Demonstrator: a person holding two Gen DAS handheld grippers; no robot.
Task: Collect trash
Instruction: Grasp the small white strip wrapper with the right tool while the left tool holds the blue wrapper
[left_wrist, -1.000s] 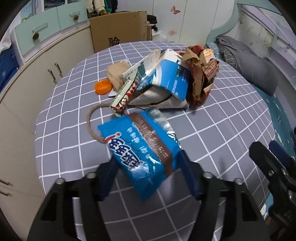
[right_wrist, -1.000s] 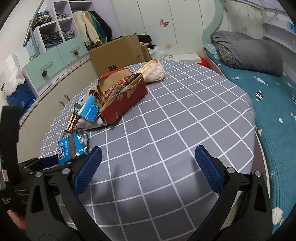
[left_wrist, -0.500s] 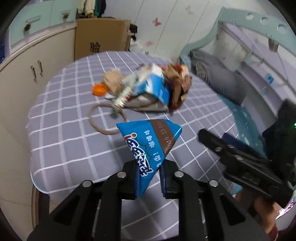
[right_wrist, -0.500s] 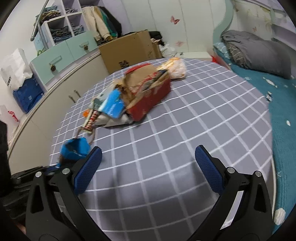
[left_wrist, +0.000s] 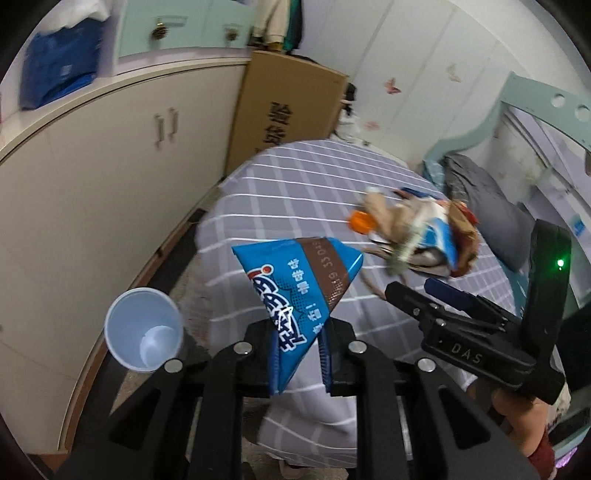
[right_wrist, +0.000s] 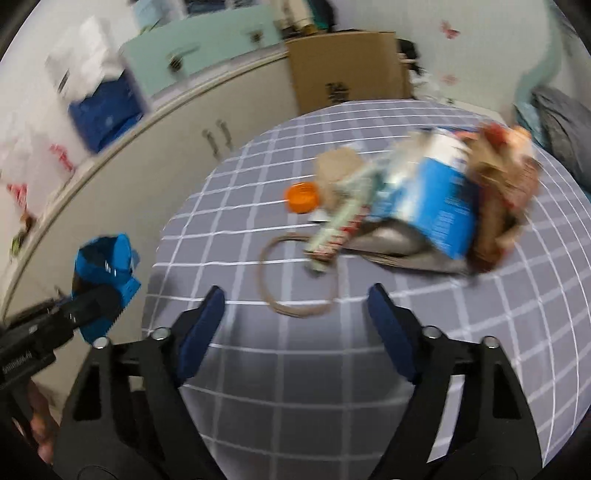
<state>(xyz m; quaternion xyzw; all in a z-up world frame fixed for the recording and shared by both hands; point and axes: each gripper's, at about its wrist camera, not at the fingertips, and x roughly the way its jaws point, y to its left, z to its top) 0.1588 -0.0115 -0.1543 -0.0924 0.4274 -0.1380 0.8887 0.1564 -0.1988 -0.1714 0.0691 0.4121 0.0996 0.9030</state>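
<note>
My left gripper (left_wrist: 298, 356) is shut on a blue and brown snack wrapper (left_wrist: 299, 284) and holds it in the air beyond the table's edge, above the floor; the wrapper also shows in the right wrist view (right_wrist: 105, 273). A pale blue plastic cup (left_wrist: 144, 334) stands low to the left of it. My right gripper (right_wrist: 295, 328) is open and empty above the checked table (right_wrist: 369, 369), in front of a brown cord loop (right_wrist: 295, 280). A trash heap lies beyond: an orange lid (right_wrist: 302, 197), a blue and white carton (right_wrist: 436, 199), brown paper bags (right_wrist: 506, 192).
A cream cabinet (left_wrist: 92, 192) curves along the left of the table. A cardboard box (left_wrist: 288, 114) stands behind the table. A bed with a grey pillow (left_wrist: 484, 210) is at the right. A blue bag (right_wrist: 105, 107) sits on the cabinet top.
My left gripper closed on the wrapper, lifted it off the table and swung left past the table edge toward the cup. My right gripper moved closer to the trash heap, jaws narrower.
</note>
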